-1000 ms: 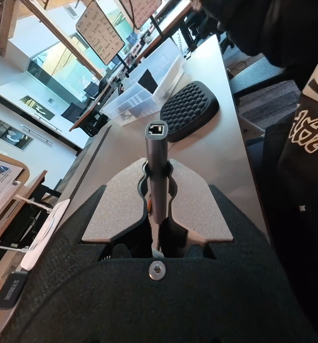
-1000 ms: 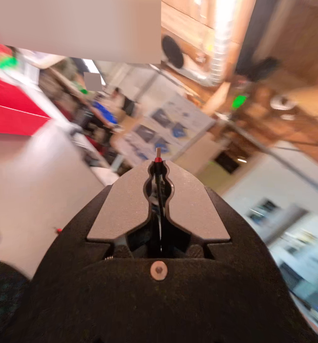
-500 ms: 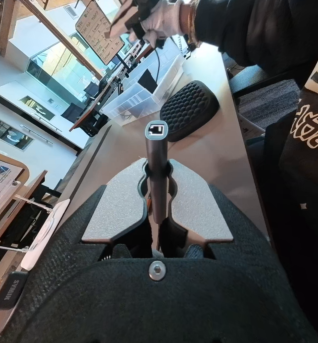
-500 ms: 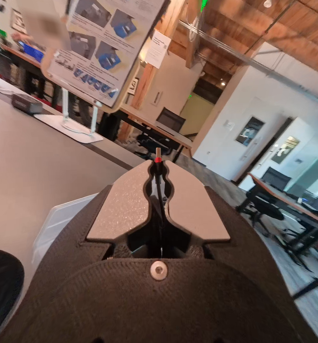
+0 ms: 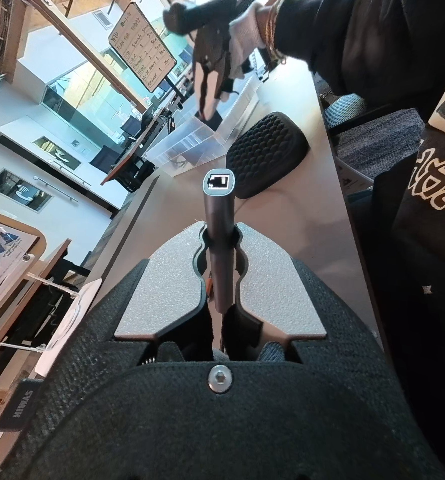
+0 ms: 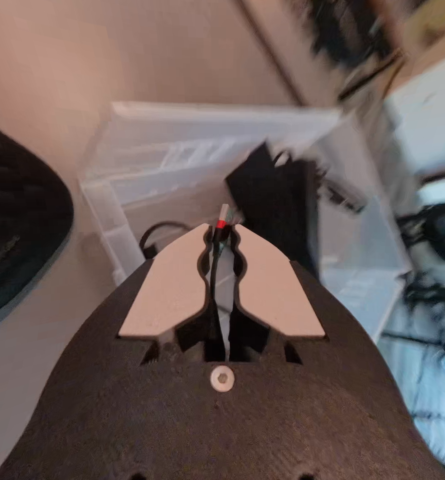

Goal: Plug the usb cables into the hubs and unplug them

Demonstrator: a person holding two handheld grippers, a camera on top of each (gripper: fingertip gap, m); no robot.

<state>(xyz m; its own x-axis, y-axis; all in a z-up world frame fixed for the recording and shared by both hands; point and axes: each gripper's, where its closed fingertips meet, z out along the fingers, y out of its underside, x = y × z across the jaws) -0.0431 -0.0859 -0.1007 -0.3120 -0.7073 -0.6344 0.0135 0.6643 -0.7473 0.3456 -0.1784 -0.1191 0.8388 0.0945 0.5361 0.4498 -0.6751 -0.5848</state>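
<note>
My left gripper [image 5: 220, 232] is shut on a grey metal hub [image 5: 219, 220] that sticks out forward, its end port facing the camera. It is held above the beige table [image 5: 294, 233]. My right gripper [image 6: 220, 228] holds a black USB cable [image 6: 214, 262] with a red collar and silver plug [image 6: 224, 211]; its jaws stand slightly apart around it. The plug points down over a clear plastic bin [image 6: 164, 145]. In the left wrist view the right gripper [image 5: 208, 85] and a gloved hand [image 5: 242, 46] reach over that bin [image 5: 190, 145]. The right wrist view is blurred.
A black textured pad [image 5: 265, 153] lies on the table between the hub and the bin; it also shows in the right wrist view [image 6: 16, 218]. Black items [image 6: 270, 197] lie in the bin. A whiteboard [image 5: 142, 44] stands behind. A person's dark clothing [image 5: 424, 233] is at right. The left gripper's tips are roughly 40 centimetres from the right gripper's.
My right gripper has swung from pointing out across the room down to the clear bin, still holding the cable. The left gripper and hub have stayed still.
</note>
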